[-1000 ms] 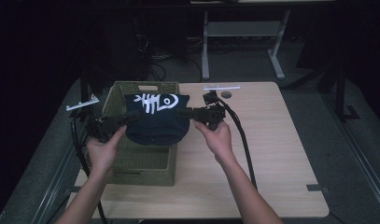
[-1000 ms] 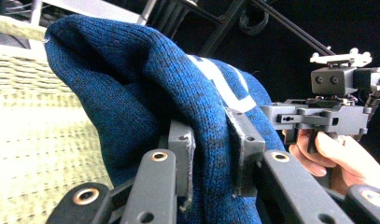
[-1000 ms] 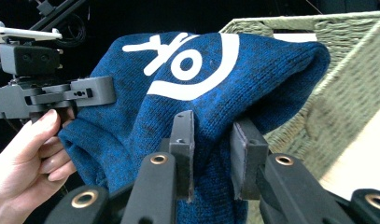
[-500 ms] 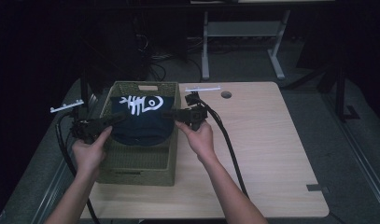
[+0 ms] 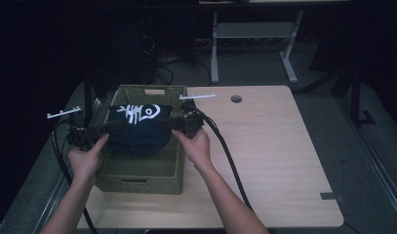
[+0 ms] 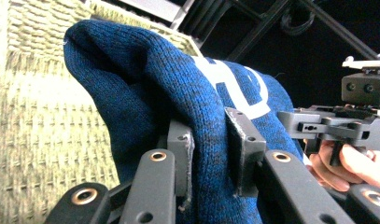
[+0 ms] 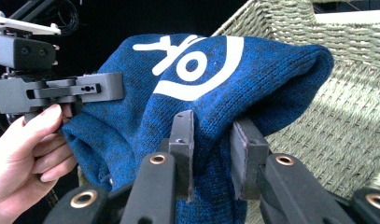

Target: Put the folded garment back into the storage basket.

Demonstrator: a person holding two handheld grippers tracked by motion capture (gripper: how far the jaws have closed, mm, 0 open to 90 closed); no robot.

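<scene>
The blue knit sweater [image 5: 137,129] hangs over the woven basket [image 5: 137,175], at nine o'clock on the table [image 5: 264,146]. The left gripper [image 6: 211,144] and the right gripper [image 7: 211,149] each pinch its fabric.

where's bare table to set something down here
The light wooden table lies bare right of the olive woven basket, out to its right edge, past the round cable hole. A narrow bare strip runs in front of the basket. The basket's side is crowded: the dark blue knitted sweater hangs over it.
</scene>
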